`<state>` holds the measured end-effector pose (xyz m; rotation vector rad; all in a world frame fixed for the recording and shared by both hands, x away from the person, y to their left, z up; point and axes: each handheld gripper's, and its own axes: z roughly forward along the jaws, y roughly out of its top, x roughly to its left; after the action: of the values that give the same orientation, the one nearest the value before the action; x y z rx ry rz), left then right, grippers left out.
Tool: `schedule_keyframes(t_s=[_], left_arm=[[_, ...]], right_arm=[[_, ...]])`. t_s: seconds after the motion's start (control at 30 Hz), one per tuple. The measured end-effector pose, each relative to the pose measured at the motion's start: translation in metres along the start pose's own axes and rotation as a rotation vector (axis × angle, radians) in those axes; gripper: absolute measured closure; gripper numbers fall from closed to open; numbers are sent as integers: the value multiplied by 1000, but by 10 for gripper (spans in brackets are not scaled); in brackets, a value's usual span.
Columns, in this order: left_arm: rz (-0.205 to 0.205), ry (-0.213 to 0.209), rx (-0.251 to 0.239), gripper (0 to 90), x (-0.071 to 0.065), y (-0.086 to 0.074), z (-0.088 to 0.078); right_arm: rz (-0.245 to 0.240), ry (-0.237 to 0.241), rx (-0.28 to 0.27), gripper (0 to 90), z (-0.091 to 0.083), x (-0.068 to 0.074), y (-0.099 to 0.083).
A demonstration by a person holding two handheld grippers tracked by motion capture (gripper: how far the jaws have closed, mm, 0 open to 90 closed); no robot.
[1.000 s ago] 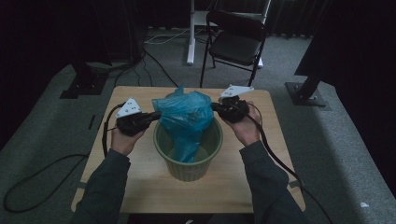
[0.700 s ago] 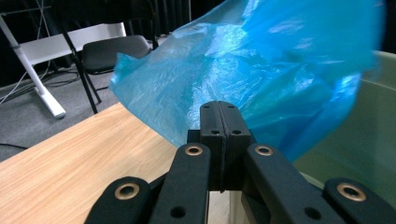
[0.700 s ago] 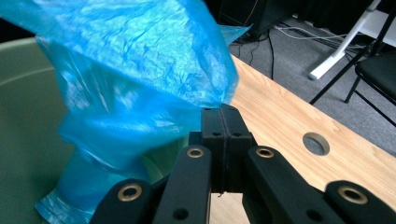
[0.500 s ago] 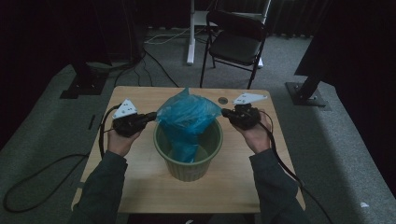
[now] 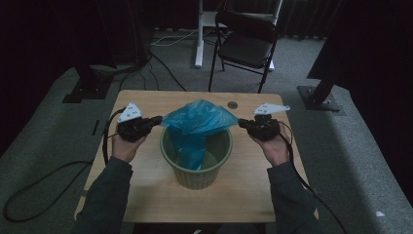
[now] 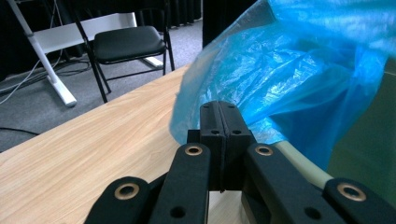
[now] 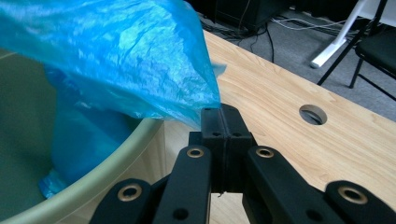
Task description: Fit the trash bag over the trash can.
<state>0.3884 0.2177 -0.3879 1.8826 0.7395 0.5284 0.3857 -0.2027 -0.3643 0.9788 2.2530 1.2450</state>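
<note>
A blue plastic bag (image 5: 197, 123) hangs over and into a pale green bin (image 5: 195, 176) standing mid-table. Its top edge is stretched sideways between my two grippers. My left gripper (image 5: 157, 119) is at the bin's left, shut on the bag's left rim (image 6: 196, 116). On the bin's right, my right gripper (image 5: 241, 123) is shut on the bag's right corner (image 7: 205, 100). In both gripper views the black jaws press flat together with thin blue film caught at their tips. The bag's lower part droops inside the bin (image 7: 93, 140).
The wooden table (image 5: 146, 195) has a round cable hole (image 5: 233, 105) near its far edge. A black folding chair (image 5: 243, 46) and a white stand leg (image 5: 198, 34) sit behind the table on grey carpet. Cables trail off the left side.
My right gripper has pulled outward to the right and slightly down, stretching the bag's mouth wider over the bin. My left gripper stayed in place.
</note>
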Motion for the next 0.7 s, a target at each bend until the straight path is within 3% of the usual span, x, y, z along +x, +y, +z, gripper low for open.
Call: schedule_keyframes(t_s=[0.4, 0.53, 0.57, 0.7], left_arm=[[4, -20, -33, 754, -4, 11, -2], [10, -48, -27, 692, -8, 20, 3], [10, -92, -1, 665, -10, 25, 9], [30, -132, 35, 600, -16, 33, 20]], right_arm=[[-71, 45, -27, 900, 2, 8, 3], [-78, 50, -26, 900, 3, 10, 4], [-85, 52, -27, 900, 3, 11, 4], [-88, 57, -32, 900, 3, 11, 5]])
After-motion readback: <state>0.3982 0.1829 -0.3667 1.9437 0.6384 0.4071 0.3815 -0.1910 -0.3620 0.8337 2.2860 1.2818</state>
